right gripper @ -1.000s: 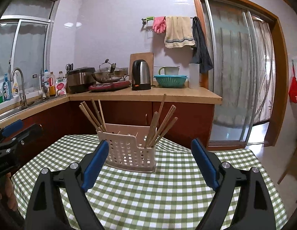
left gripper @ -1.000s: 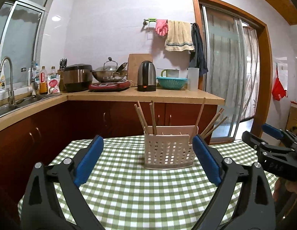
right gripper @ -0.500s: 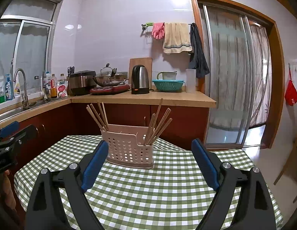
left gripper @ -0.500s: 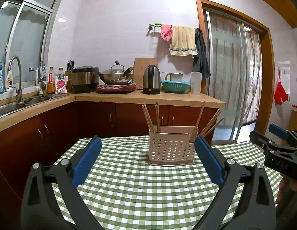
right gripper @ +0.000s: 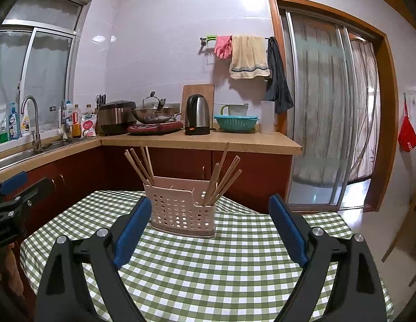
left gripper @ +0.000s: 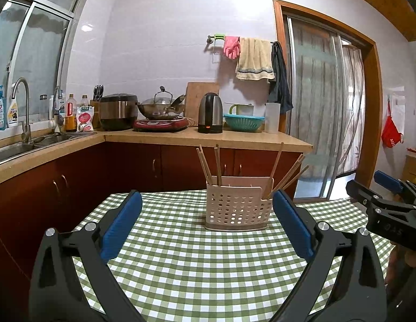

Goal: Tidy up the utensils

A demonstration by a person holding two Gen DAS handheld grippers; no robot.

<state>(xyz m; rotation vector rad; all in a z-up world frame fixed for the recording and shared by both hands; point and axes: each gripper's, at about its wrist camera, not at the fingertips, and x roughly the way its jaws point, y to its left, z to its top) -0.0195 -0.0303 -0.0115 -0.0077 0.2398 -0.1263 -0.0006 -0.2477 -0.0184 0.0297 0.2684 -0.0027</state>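
Table [left gripper: 208, 273] with green-check cloth fills lower view. Perforated utensil basket [left gripper: 237, 207] upright on cloth at 12 o'clock, beyond both tools, touching neither. Left gripper [left gripper: 206, 214] released, jaws wide, nothing between. Right gripper [right gripper: 211, 220] likewise spread, empty (basket slightly toward 11 o'clock). Chopsticks [right gripper: 223, 181] stand in basket, two leaning clusters, left and right ends.

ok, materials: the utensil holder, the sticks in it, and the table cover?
Utensil holder: looks like matte beige moulded plastic, with walls perforated in regular round holes. Chopsticks: probably bamboo or wood, plain tan and unglossed. Tablecloth: green-and-white check that drapes and ripples at the far edge; woven fabric or soft vinyl, can't tell which.
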